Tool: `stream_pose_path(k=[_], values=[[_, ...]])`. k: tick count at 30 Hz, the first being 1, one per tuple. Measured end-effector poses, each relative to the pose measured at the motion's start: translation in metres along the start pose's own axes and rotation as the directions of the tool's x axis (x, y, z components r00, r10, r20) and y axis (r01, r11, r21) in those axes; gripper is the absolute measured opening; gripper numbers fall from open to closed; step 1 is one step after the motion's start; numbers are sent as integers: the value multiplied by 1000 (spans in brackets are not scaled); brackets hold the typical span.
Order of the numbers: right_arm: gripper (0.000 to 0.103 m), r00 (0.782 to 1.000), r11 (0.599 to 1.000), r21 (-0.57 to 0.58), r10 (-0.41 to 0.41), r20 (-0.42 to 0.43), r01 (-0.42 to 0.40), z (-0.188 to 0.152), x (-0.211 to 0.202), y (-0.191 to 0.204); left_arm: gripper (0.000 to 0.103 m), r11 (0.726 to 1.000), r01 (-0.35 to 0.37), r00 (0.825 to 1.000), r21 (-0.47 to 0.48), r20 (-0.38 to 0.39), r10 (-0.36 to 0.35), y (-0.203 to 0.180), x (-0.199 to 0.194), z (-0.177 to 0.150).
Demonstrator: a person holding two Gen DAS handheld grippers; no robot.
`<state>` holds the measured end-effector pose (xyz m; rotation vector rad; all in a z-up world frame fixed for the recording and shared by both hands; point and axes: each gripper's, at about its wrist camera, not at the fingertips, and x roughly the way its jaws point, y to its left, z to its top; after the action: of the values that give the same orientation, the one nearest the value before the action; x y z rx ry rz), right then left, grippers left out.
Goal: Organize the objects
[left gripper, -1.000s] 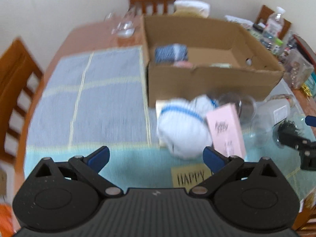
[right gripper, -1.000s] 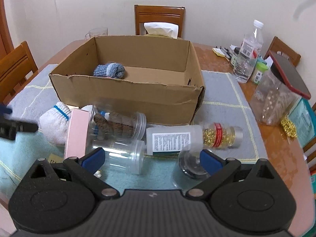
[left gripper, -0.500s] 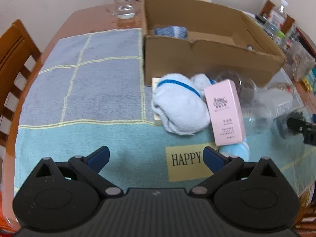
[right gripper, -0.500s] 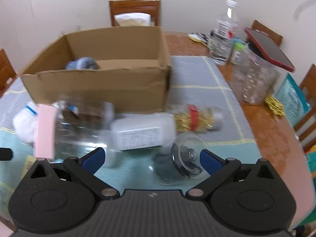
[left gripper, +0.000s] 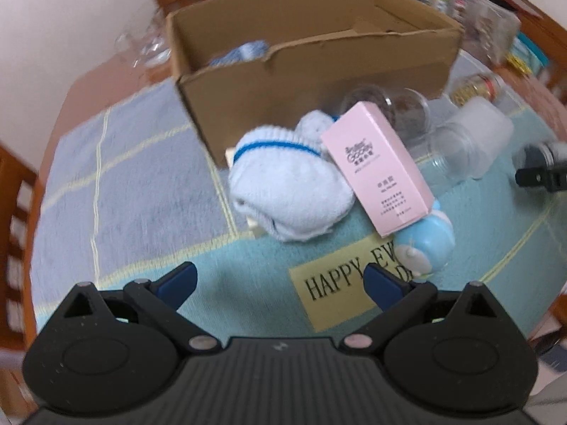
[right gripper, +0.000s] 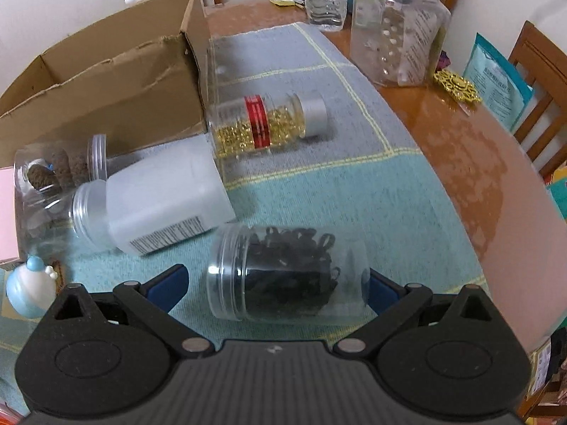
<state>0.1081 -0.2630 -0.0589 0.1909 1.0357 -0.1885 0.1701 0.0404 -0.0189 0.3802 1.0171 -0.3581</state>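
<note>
So far only a start has been made, judging by how things lie: the cardboard box [left gripper: 319, 67] holds just one thing that can be made out, a blue-and-white knitted bundle [left gripper: 241, 55] near its far left corner, while nearly everything else sits outside on the cloth-covered table [left gripper: 124, 184]. Just in front of the box lie a white sock bundle with a blue stripe [left gripper: 287, 191], a pink carton [left gripper: 377, 164] leaning across it, and a small pale-blue round toy [left gripper: 425, 244] touching the carton's lower end. To the right lie several containers on their sides: a clear jar of brown pieces [right gripper: 53, 173], a frosted white bottle [right gripper: 159, 198], a bottle of golden capsules [right gripper: 265, 124] beside the box's corner, and a clear jar of black hair ties [right gripper: 287, 272]. The right hand-held gripper [right gripper: 276, 283] is spread wide with that hair-tie jar lying between its fingers; whether either finger touches the jar cannot be told, and nothing is clamped yet. The left hand-held gripper [left gripper: 280, 279] is also spread and empty, hovering over the cloth short of the sock bundle and carton. As a judgement, the hair-tie jar is the next item for the box, leaving the sock, carton, toy and three other containers to move.
</note>
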Motion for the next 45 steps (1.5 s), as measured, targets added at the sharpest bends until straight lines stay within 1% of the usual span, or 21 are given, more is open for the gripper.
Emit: stream_pose_path(k=[3, 5, 8, 12, 16, 24, 27, 31, 33, 35, 40, 45], values=[[103, 1000, 1000, 3, 5, -8, -5, -2, 3, 2, 97, 997, -21, 999, 78, 34, 18, -5, 2, 7], [103, 1000, 1000, 5, 5, -17, -5, -3, 3, 4, 96, 993, -29, 999, 113, 48, 23, -7, 5, 11], [103, 1000, 1000, -5, -1, -19, 0, -5, 2, 6, 96, 990, -28, 998, 140, 55, 21, -7, 12, 17], [103, 1000, 1000, -21, -11, -17, 11, -4, 0, 8, 96, 976, -56, 996, 210, 82, 39, -11, 19, 23], [103, 999, 999, -39, -30, -14, 29, -4, 0, 10, 95, 975, -16, 997, 223, 74, 0, -11, 28, 31], [103, 998, 997, -62, -53, -19, 51, 1, 6, 12, 95, 964, 19, 997, 266, 72, -39, -12, 36, 39], [103, 998, 996, -69, -61, -24, 59, 2, 9, 13, 92, 963, 36, 996, 266, 72, -57, -11, 38, 41], [102, 997, 993, -86, -76, -15, 75, 4, 8, 17, 90, 970, 60, 995, 235, 63, -77, -6, 40, 44], [99, 996, 993, -90, -84, -18, 82, 4, 8, 18, 87, 971, 68, 994, 231, 63, -84, -5, 39, 45], [93, 995, 991, -93, -94, -16, 93, 5, 6, 19, 86, 972, 78, 994, 222, 62, -94, -1, 37, 44], [82, 995, 989, -108, -101, -14, 99, 8, 3, 20, 83, 977, 119, 991, 175, 44, -128, 7, 35, 48], [82, 996, 987, -130, -93, -11, 91, 14, -2, 22, 82, 979, 153, 987, 137, 37, -159, 12, 28, 52]])
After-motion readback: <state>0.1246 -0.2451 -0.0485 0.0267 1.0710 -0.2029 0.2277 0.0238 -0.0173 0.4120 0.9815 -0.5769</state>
